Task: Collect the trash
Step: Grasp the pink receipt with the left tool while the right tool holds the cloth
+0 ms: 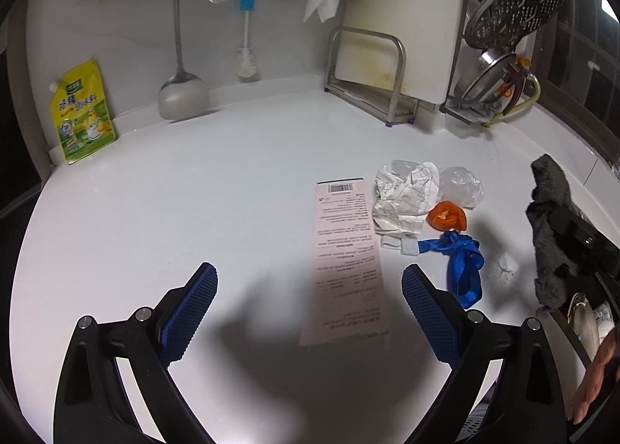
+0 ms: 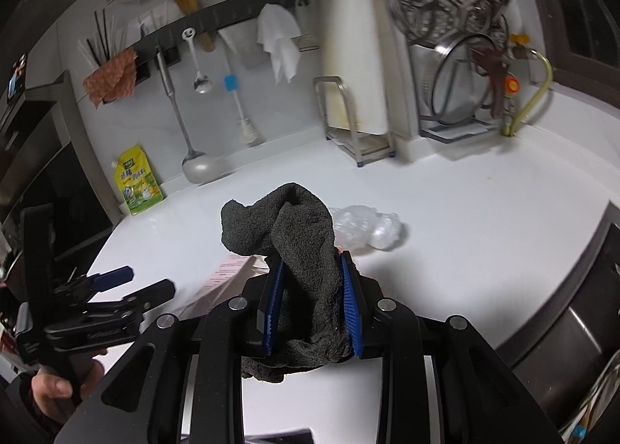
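Trash lies on the white counter (image 1: 193, 180): a long pink receipt (image 1: 347, 262), crumpled checked paper (image 1: 407, 198), clear plastic wrap (image 1: 461, 184), orange peel (image 1: 447, 216), a blue balloon-like scrap (image 1: 463, 265) with a white tag, and a small white crumb (image 1: 503, 271). My left gripper (image 1: 310, 281) is open and empty, hovering over the near end of the receipt. My right gripper (image 2: 312, 262) is shut on a dark grey cloth (image 2: 298, 234), held above the counter; the cloth also shows in the left wrist view (image 1: 550, 227). The plastic wrap (image 2: 366, 227) lies just beyond it.
A yellow refill pouch (image 1: 83, 111) leans on the back wall at left. A ladle (image 1: 182, 91), spoon and brush hang there. A cutting board in a metal rack (image 1: 387, 56) and a dish rack with lids (image 1: 500, 68) stand at back right. A dark sink edge (image 2: 573, 308) is at right.
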`<state>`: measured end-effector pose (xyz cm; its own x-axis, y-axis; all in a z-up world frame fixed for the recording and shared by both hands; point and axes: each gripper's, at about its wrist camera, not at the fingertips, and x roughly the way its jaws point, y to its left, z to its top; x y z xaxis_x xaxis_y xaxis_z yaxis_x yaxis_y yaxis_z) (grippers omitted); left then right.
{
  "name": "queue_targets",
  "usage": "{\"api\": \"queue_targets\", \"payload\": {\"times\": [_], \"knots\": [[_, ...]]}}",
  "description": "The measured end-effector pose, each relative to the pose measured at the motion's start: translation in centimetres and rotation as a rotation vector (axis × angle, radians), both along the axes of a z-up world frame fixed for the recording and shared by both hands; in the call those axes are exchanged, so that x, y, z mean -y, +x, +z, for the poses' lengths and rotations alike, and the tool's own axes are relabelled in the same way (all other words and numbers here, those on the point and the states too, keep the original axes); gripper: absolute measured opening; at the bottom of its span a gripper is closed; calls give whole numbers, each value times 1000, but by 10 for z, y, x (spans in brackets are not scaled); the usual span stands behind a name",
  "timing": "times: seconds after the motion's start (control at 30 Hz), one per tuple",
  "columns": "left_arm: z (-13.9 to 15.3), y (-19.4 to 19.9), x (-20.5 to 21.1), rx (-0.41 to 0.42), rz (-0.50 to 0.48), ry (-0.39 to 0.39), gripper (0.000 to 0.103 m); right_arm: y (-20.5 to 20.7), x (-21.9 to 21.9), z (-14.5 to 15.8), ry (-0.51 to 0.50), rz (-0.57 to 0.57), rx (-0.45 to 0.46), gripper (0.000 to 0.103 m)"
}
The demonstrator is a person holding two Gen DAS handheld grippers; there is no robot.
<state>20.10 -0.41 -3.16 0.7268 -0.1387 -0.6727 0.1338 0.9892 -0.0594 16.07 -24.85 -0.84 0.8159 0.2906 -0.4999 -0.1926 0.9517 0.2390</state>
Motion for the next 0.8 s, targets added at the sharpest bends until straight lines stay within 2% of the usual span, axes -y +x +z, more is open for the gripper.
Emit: {"api": "queue_targets", "payload": {"times": [0.27,0.53,0.8], "knots": [[-15,28,22,-81,-2,36,94,-10,15,3,64,5,29,27],[-29,44,16,-169,7,18,94,-11,15,4,106,41,29,27],[-38,52,16,-205,13,41,94,-12,17,4,136,49,29,27]]}}
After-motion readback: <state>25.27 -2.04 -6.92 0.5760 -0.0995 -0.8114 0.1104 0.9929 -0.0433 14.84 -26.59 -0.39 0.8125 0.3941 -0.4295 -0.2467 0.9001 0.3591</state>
